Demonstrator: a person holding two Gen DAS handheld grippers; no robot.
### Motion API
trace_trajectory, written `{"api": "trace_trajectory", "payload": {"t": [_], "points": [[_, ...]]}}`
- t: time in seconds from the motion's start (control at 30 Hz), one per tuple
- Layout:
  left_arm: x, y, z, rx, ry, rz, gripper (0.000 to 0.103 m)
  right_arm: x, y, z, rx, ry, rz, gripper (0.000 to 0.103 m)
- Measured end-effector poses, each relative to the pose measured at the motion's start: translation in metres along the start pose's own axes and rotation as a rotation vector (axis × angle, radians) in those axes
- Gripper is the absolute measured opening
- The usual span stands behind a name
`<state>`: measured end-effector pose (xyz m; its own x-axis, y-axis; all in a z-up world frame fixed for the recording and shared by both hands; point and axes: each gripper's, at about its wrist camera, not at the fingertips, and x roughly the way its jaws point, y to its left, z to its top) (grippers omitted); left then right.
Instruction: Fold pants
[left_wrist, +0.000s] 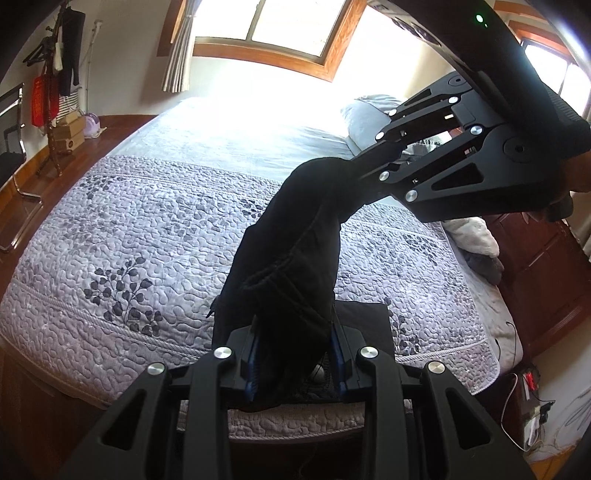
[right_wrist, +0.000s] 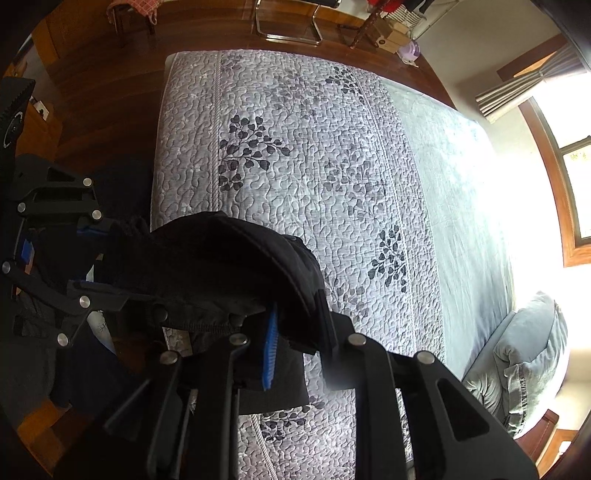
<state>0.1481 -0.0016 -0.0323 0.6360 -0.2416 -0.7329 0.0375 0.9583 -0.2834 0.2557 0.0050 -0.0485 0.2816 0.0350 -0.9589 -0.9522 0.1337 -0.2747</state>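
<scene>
Grippers (left_wrist: 293, 347) (right_wrist: 297, 332) stretch pants (left_wrist: 295, 236) between them.

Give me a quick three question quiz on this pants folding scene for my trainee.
1. True or false: the black pants lie flat on the quilt.
2. Which grippers hold them? A) left only B) right only C) both
3. Fill in: the pants hang above the ____.

Key
1. False: they are lifted between the left gripper and the right gripper.
2. C
3. Bed
</scene>
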Motion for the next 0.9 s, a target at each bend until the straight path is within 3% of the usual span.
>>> {"api": "trace_trajectory", "payload": {"t": [0.9], "points": [[0.027, -0.069, -0.010, 0.095, 0.052, -0.065, 0.030, 0.001, -0.006, -0.076, 0.088, 0.029, -0.029, 0.014]]}}
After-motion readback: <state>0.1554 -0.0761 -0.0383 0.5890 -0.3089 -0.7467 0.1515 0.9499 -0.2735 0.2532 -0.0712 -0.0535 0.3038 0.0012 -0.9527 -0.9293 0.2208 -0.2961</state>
